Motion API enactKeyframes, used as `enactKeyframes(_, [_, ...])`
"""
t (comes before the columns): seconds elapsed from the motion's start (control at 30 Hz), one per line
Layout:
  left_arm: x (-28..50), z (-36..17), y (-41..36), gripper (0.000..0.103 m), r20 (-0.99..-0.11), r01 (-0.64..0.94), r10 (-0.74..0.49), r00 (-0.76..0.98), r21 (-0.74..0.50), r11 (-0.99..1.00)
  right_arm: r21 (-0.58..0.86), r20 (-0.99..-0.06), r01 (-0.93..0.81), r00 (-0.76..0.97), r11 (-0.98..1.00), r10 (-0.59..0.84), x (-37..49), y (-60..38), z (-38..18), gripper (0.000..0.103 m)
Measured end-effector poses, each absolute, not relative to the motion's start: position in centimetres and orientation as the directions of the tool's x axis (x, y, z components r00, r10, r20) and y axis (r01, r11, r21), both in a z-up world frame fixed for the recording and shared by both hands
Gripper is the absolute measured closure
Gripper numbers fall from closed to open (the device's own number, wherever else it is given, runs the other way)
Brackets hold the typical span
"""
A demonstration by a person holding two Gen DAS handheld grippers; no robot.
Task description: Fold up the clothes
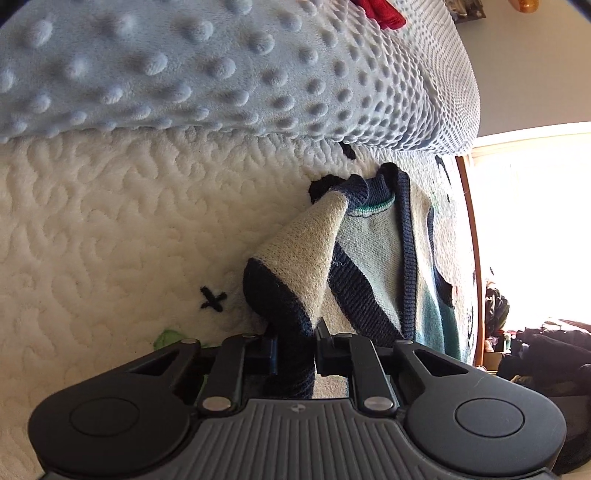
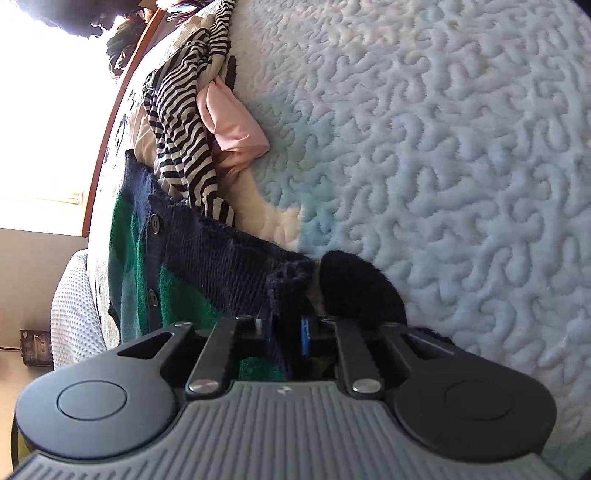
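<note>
A knitted cardigan (image 1: 384, 251), beige with navy ribbed trim and teal patches, lies on a white quilted bed cover (image 1: 110, 229). My left gripper (image 1: 295, 336) is shut on its navy sleeve cuff, and the beige sleeve rises from the jaws in a cone. In the right wrist view the same cardigan (image 2: 207, 258) shows navy ribbing, green panels and dark buttons. My right gripper (image 2: 299, 325) is shut on the navy ribbed edge beside a black fuzzy cuff (image 2: 358, 284); its fingertips are buried in the knit.
A pale blue dotted blanket (image 1: 221, 66) is heaped along the top of the left wrist view, with a red cloth (image 1: 380, 13) on it. A striped black-and-white garment (image 2: 184, 118) and a pink one (image 2: 236, 125) lie beyond the cardigan. A wooden bed edge (image 2: 110, 122) borders a bright window.
</note>
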State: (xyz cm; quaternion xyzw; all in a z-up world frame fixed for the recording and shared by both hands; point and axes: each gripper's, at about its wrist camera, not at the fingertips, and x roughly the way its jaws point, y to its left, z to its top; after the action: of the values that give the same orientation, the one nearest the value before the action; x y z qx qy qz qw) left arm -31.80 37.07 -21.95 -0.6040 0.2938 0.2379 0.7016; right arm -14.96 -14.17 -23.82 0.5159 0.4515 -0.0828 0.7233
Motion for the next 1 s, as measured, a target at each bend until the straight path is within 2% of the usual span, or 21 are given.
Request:
enactKeyframes(0.2, [-31.7,-20.8,37.1,0.09,-0.755,-0.728,-0.016,0.656,-0.638,0.252,0.596,-0.792,0.557,0.523,0.578,0.313,-14.1,-13.7,-22.1,0.095])
enactKeyframes(0.67, [-34.2,-16.4,36.8,0.091,-0.747,-0.699,-0.024,0.665,-0.633,0.332,0.532,-0.821,0.523,0.51,0.666,0.257,-16.6,-14.7,-17.1,0.097])
enactKeyframes(1.0, [-42.3,-12.8,36.1,0.091,-0.819,-0.762,-0.098,0.565,-0.564,0.319,0.446,-0.89,0.561,0.356,0.697,0.284,-23.4,-15.6,-14.5,0.097])
